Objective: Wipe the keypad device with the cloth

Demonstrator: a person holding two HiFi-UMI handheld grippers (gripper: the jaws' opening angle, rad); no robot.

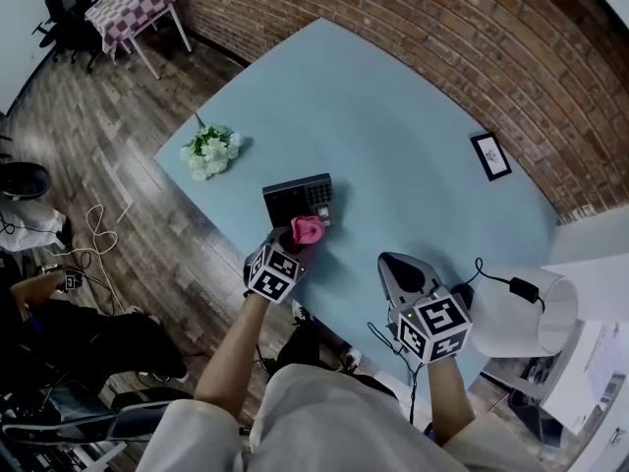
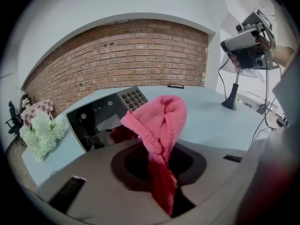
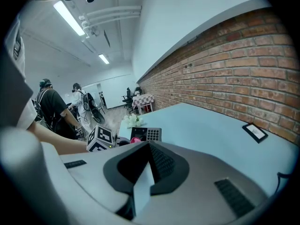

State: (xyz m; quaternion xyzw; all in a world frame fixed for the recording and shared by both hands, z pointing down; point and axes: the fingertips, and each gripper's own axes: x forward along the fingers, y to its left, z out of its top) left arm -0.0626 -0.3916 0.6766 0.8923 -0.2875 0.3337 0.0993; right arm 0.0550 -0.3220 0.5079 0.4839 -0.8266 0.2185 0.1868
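Note:
The black keypad device [image 1: 298, 198] lies near the front edge of the light blue table [image 1: 393, 136]. My left gripper [image 1: 298, 236] is shut on a pink cloth [image 1: 308, 229], which hangs at the device's near edge. In the left gripper view the cloth [image 2: 159, 125] stands bunched up between the jaws, just short of the device [image 2: 105, 114] with its key block at the right. My right gripper [image 1: 401, 271] hovers to the right, jaws together and empty. From the right gripper view the device [image 3: 146, 134] and cloth [image 3: 134, 140] show beyond the jaw tips [image 3: 150, 146].
A bunch of white flowers [image 1: 211, 150] lies at the table's left corner. A small black picture frame [image 1: 490, 155] sits by the brick wall. A white lamp shade [image 1: 516, 313] and a black cable [image 1: 496, 281] are at the right. People stand on the wooden floor to the left.

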